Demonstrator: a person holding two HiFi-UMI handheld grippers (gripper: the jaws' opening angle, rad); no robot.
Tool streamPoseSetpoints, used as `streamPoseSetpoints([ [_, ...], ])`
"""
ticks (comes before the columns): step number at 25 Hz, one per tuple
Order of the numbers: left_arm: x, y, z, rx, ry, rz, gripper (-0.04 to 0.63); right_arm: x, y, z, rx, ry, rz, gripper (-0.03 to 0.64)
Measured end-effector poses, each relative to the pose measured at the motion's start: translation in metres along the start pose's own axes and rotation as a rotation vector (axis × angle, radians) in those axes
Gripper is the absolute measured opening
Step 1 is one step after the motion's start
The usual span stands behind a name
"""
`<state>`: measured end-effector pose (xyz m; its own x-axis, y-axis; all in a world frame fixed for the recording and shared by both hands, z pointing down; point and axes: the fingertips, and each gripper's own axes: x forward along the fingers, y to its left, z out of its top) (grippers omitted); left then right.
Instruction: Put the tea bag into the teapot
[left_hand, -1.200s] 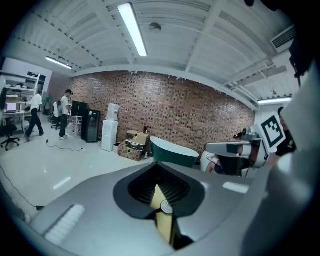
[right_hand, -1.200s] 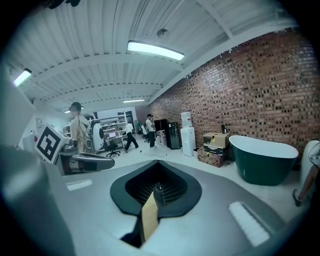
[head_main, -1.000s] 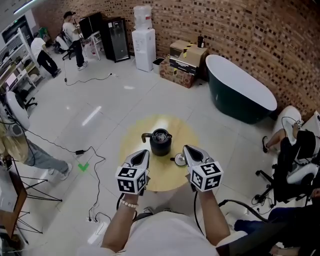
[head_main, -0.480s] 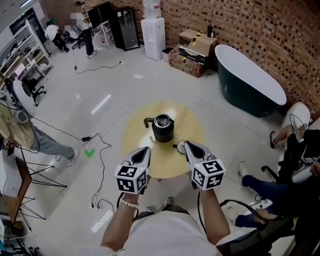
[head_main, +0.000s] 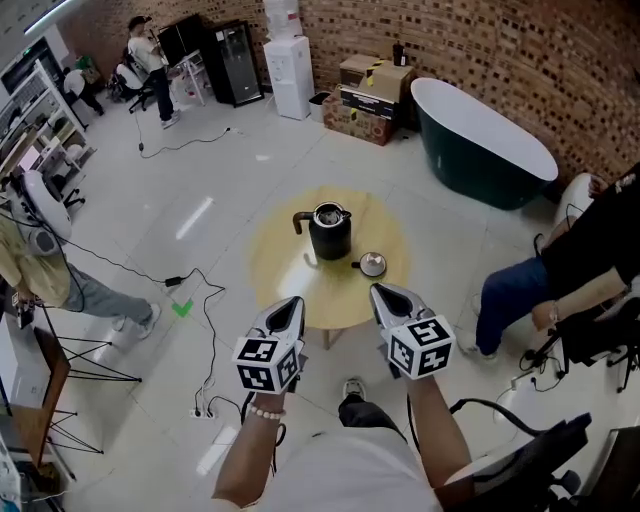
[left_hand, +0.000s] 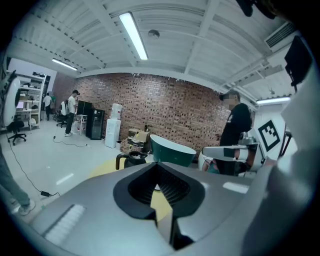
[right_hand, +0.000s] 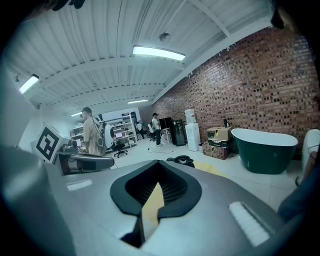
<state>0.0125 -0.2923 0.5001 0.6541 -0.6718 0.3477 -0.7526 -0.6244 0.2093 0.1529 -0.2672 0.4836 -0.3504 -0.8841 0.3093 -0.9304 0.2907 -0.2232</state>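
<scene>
- both pairs of jaws are pressed together and empty: left gripper (head_main: 289, 305) and right gripper (head_main: 381, 293), low in the frame.
- a second ago they hung over the worktop (head_main: 275, 270) edge; now they sit back, clear of it.
- the teapot (head_main: 330, 232) stands upper centre, with a round metal piece (head_main: 372, 264), likely its lid, just to its right.
- no tea bag shows; probably it is already inside.

I see the black cylindrical teapot (head_main: 330, 236) standing upright near the middle of the round yellow desk (head_main: 280, 272), top apparently open (handle pointing left), a small round metal lid (head_main: 373, 264) just beside it.
</scene>
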Motion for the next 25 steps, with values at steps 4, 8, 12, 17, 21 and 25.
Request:
streamPoseSetpoints([
  [4,-0.052,0.0,-0.023,-0.004,-0.014,-0.016,0.012,-0.026,0.048,-0.02,-0.011,-0.007,-0.016,0.002],
  [8,-0.092,-0.009,-0.046,-0.018,-0.033,-0.056,0.012,-0.062,0.083,-0.041,-0.02,-0.006,-0.047,0.002],
  [12,-0.142,-0.009,-0.058,-0.029,-0.035,-0.043,0.012,-0.086,0.131,-0.053,-0.006,-0.002,-0.019,0.002],
  [17,-0.168,-0.028,-0.067,-0.031,-0.04,-0.052,0.012,-0.111,0.151,-0.054,-0.005,-0.022,0.002,0.002],
  [21,-0.174,-0.046,-0.067,-0.03,-0.052,-0.045,0.012,-0.128,0.147,-0.051,0.025,-0.049,0.023,0.002],
  [25,-0.178,-0.055,-0.061,-0.034,-0.068,-0.028,0.012,-0.14,0.143,-0.049,0.005,-0.057,0.03,0.0],
])
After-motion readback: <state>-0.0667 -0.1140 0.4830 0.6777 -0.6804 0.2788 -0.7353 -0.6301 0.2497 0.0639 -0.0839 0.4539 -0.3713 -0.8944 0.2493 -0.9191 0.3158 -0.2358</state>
